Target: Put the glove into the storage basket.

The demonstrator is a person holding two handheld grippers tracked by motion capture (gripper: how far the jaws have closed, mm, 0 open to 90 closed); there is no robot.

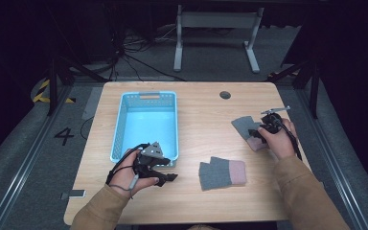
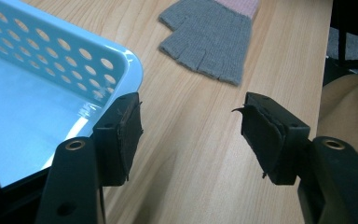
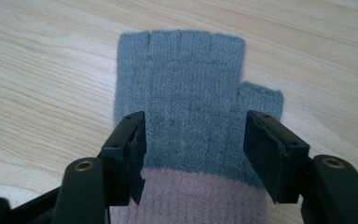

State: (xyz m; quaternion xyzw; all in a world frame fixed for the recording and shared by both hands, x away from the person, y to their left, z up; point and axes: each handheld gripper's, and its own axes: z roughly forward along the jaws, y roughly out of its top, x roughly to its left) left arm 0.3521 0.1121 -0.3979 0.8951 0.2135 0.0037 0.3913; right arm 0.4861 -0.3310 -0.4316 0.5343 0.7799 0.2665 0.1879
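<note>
Dark floor and cables surround a light wooden table [image 1: 196, 110], and beyond its far edge stands the white frame of another desk [image 1: 215, 28].

At the left, a pale blue perforated basket [image 1: 120, 124] sits on the wood with nothing visible inside it. Just at its near right corner hangs the left gripper [image 1: 165, 176], held in the person's left hand [image 1: 127, 175], a tan sleeve [image 1: 98, 208] behind it. In the left gripper view its jaws stand well apart with bare wood between them; the basket's rounded corner [image 2: 121, 60] lies just beyond and beside the jaw on the view's left, and ahead of the jaws, a little to the right, rests a grey fingerless glove with a pink cuff [image 2: 209, 32]. Nothing is gripped by this claw.

In the high view that same glove [image 1: 220, 173] lies flat near the table's front, to the right of the left gripper and apart from it.

Farther right, the right gripper [image 1: 255, 133] sits low over a second grey fingerless glove [image 1: 244, 125], steered by the person's right hand [image 1: 280, 139]. In the right gripper view its jaws are spread, one on either side of this glove [image 3: 186, 107], about where the grey knit meets the pink cuff [image 3: 191, 196]. The finger stubs point away from the claw and the thumb stub juts toward the right jaw. The jaws are not pressed into the fabric, and the glove lies flat on the wood.
</note>
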